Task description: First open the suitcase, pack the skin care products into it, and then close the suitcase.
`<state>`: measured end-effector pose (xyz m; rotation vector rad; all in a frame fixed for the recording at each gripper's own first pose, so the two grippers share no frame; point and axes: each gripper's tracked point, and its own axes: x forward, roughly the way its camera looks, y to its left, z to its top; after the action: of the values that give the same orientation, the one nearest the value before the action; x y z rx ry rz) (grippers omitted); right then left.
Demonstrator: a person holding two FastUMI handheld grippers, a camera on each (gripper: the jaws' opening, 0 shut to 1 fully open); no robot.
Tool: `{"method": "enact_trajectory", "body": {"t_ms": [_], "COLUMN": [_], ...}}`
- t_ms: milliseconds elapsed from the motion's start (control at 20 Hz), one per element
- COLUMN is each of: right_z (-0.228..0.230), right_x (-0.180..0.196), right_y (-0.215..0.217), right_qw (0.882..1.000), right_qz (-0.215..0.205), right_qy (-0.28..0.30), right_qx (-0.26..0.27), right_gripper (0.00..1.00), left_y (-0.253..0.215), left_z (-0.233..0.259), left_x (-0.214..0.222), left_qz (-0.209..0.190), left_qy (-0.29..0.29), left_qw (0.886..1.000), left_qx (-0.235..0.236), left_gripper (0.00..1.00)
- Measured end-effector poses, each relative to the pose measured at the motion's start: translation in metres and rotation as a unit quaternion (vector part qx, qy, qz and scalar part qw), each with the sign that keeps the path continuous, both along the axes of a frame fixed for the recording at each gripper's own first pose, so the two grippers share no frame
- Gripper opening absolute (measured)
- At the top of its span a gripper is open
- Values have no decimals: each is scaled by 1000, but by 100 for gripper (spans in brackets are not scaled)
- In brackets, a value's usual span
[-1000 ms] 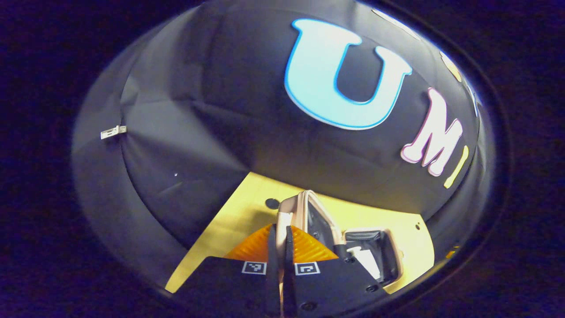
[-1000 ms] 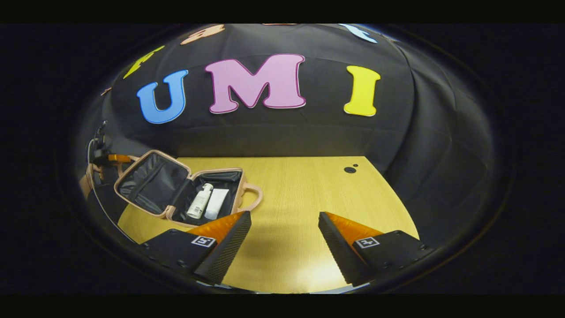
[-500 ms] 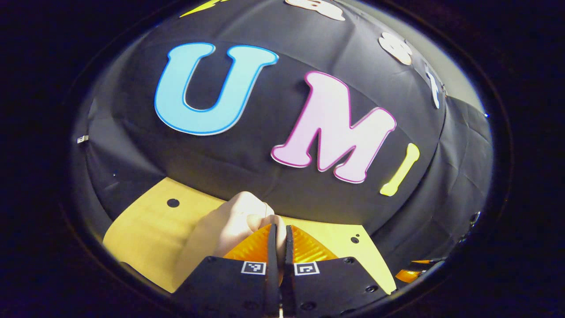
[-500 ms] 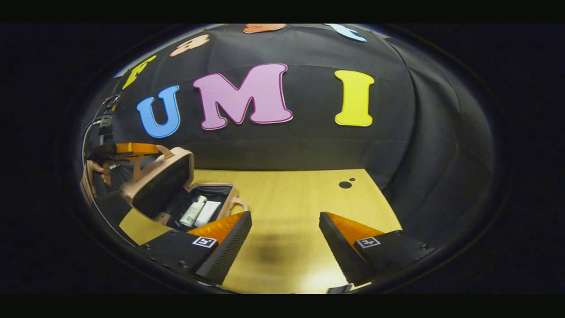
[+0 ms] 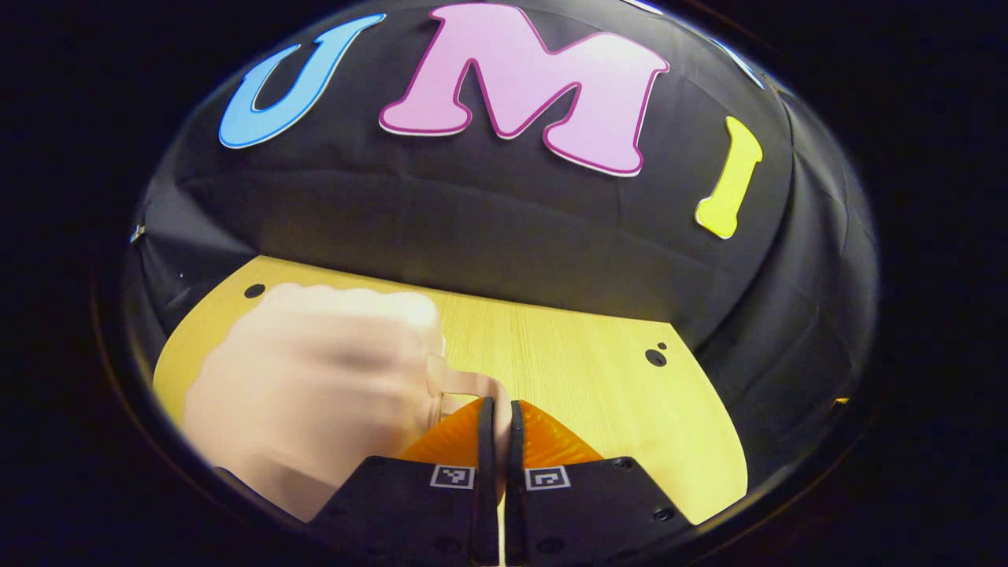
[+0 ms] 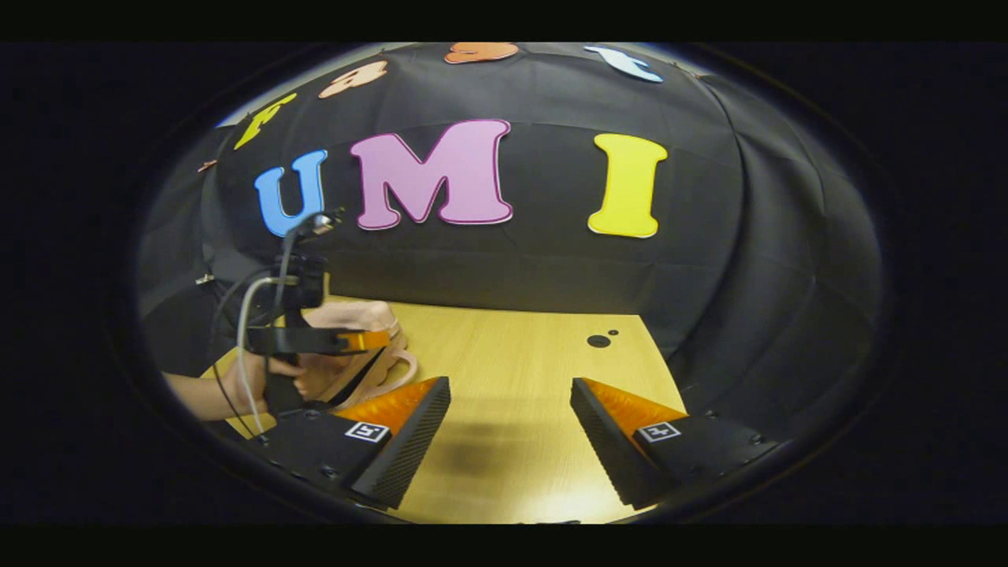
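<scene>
The pink suitcase (image 5: 315,386) lies blurred at the lower left of the left gripper view, its lid down or nearly down. Its loop handle (image 5: 461,383) runs in between my left gripper's (image 5: 498,405) fingers, which are shut on it. In the right gripper view the suitcase (image 6: 350,315) sits at the left of the table with the left gripper (image 6: 370,340) over it, held by a hand (image 6: 236,386). The skin care products are hidden inside. My right gripper (image 6: 510,390) stands open above bare table, to the right of the suitcase, holding nothing.
The wooden table (image 6: 512,346) stretches to the right of the suitcase, with small dark holes (image 6: 598,340) near its far right corner. Black cloth wall stands behind it. A cable (image 6: 244,315) hangs from the left gripper.
The left gripper swung the lid over from upright down onto the suitcase base, covering the bottle and tube. The right gripper stayed open and almost still.
</scene>
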<state>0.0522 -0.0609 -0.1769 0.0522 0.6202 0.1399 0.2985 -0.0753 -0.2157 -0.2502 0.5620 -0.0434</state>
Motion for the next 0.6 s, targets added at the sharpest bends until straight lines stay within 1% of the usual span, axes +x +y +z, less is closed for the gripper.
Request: {"method": "enact_trajectory", "body": {"t_ms": [50,150,200,250,300,350,400,450,500,550,600], "right_z": [0,4,9,15,22,29,36,45,57,70,83], "right_x": [-2,-3,-4,-5,-7,-10,-13,-18,-24,-29,-34], "right_y": [0,1,3,7,12,18,23,30,38,47,54], "right_qw": [1000,1000,1000,1000,1000,1000,999,999,999,998,997], "right_qz": [2,1,0,-1,-1,-3,-6,-11,-17,-22,-26], "right_qy": [2,-1,-7,-15,-22,-29,-36,-42,-50,-62,-75], "right_qx": [-1,-7,-8,-8,-8,-7,-5,0,9,17,21], "right_gripper": [98,98,98,98,98,98,98,98,98,98,98], "left_y": [-3,-3,0,0,-1,1,6,9,16,25,30], "left_z": [-4,1,8,22,39,58,76,96,118,143,163], "left_x": [-1,-2,-10,-18,-29,-42,-55,-71,-91,-115,-133], "left_qz": [7,11,2,-13,-26,-37,-51,-65,-73,-81,-87], "left_qy": [8,2,-4,-18,-35,-55,-72,-88,-107,-128,-152], "left_qw": [1000,999,999,998,998,997,996,994,992,988,984], "left_qx": [-18,-39,-46,-51,-49,-41,-33,-22,-5,12,31], "left_gripper": [10,13,19,19,22,31,44,69,73,92,99]}}
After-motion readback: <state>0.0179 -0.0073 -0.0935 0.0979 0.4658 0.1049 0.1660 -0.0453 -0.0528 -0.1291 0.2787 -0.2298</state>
